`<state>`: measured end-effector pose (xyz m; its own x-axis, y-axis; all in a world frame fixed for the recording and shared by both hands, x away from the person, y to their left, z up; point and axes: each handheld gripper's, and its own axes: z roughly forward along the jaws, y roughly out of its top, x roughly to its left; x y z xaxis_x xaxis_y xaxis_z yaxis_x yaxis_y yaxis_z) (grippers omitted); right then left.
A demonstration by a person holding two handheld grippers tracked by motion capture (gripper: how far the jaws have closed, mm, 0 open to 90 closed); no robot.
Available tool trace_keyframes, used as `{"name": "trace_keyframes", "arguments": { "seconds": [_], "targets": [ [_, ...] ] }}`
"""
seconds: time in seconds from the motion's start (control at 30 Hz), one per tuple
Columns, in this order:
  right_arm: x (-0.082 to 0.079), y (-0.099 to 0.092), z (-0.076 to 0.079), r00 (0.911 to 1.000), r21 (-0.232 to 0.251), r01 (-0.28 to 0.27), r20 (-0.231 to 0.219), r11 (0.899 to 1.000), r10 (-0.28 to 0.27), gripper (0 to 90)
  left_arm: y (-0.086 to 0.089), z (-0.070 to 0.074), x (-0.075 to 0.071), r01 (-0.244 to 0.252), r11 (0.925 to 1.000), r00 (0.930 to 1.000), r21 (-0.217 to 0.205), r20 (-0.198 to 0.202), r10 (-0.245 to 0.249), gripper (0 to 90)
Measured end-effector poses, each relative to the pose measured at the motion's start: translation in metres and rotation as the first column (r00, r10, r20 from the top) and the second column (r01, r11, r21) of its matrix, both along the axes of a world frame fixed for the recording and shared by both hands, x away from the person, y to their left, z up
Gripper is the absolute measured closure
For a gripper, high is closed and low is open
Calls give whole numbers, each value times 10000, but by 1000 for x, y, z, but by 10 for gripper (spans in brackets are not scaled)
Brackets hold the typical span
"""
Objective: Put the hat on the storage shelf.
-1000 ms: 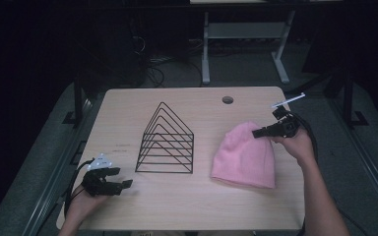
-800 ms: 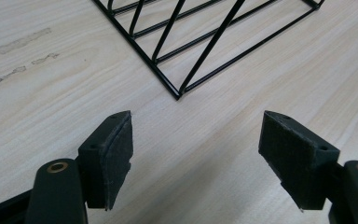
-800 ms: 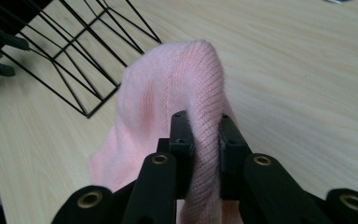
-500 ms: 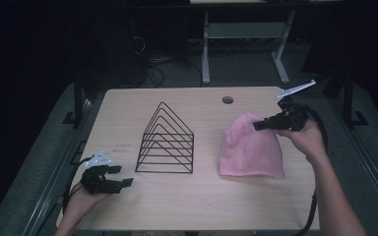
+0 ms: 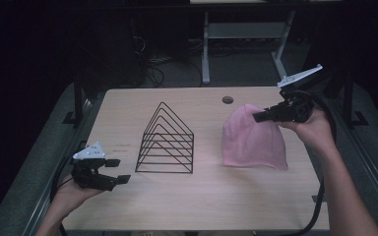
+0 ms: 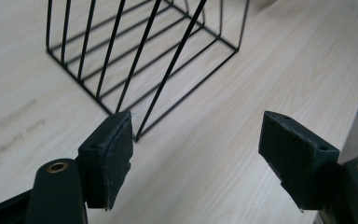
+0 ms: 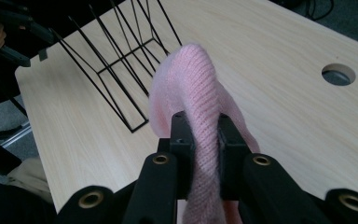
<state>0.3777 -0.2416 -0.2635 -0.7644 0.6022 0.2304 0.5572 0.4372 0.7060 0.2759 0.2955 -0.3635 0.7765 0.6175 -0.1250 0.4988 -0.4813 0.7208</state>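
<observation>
A pink knit beanie [image 5: 251, 140] hangs by its crown at the table's right side, its lower rim still on the wood. My right gripper [image 5: 257, 117] is shut on that crown, and in the right gripper view the pink knit beanie [image 7: 196, 93] bulges up between the pinching jaws of my right gripper [image 7: 204, 140]. A black wire rack [image 5: 166, 140] of nested triangles stands mid-table. My left gripper [image 5: 119, 170] rests open at the front left, just left of the rack. In the left gripper view my left gripper [image 6: 196, 156] holds nothing, with the black wire rack [image 6: 135, 51] a short way ahead.
The light wooden table [image 5: 197, 206] has a round cable hole [image 5: 227, 100] near its back edge. A metal stand [image 5: 246, 37] and cables sit on the dark floor behind. Bare wood lies between rack and beanie.
My right gripper has risen and shifted right and back, lifting the beanie's crown so the hat stands up from the table. The left gripper has barely moved.
</observation>
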Motion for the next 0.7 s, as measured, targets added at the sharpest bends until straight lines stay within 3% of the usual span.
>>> {"name": "trace_keyframes", "arguments": {
  "seconds": [0.27,0.4,0.5,0.6,0.7],
  "targets": [
    [-4,1,21,9995,-90,-133,280,9999,136,798,-19,36,7,888,9950,9957,467,227,-900,262],
    [-6,1,29,9990,11,-127,423,9999,126,798,-29,47,9,1160,9920,9923,502,374,-1179,261],
    [-7,2,35,9983,37,-204,538,9998,202,798,-46,63,10,1644,9844,9842,631,554,-1680,261],
    [-9,3,41,9975,73,-287,650,9996,281,798,-55,70,10,1855,9804,9798,666,632,-1897,262],
    [-11,4,45,9966,104,-381,738,9992,372,798,-74,79,10,2279,9689,9691,962,740,-2353,262]
  ]
}}
